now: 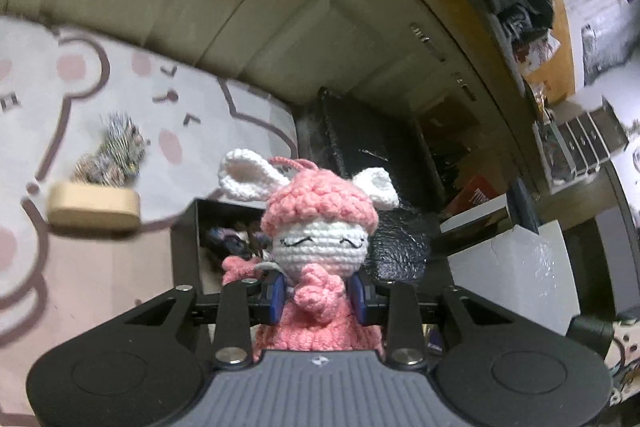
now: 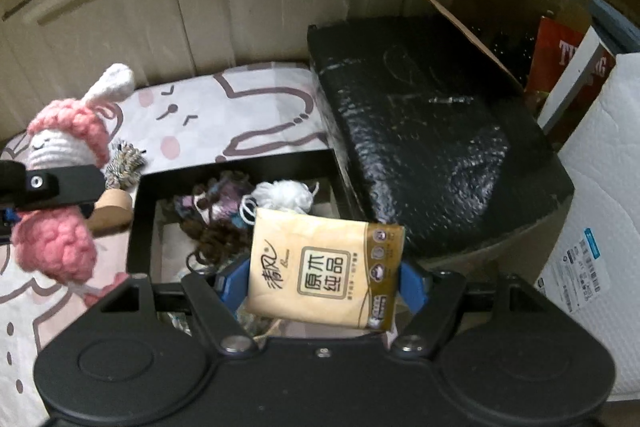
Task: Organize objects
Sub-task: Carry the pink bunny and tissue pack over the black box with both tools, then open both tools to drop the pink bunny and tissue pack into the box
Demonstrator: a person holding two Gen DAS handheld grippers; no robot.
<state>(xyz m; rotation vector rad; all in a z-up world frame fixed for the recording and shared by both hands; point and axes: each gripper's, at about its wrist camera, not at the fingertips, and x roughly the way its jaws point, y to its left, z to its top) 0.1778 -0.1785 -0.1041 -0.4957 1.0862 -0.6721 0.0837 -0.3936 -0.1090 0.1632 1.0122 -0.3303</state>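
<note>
My left tongs (image 1: 318, 293) gripped the crochet bunny (image 1: 316, 227) tight; my right tongs (image 2: 320, 285) were clamped on the tissue pack (image 2: 326, 273) above the black box (image 2: 138, 227).

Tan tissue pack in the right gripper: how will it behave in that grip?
The tan plastic-wrapped tissue pack is probably soft and light: its bottom edge bows between the blue pads of the right hand-held gripper. The glossy wrapper may slip. It hangs tilted above the black open box, so expect sag.
</note>
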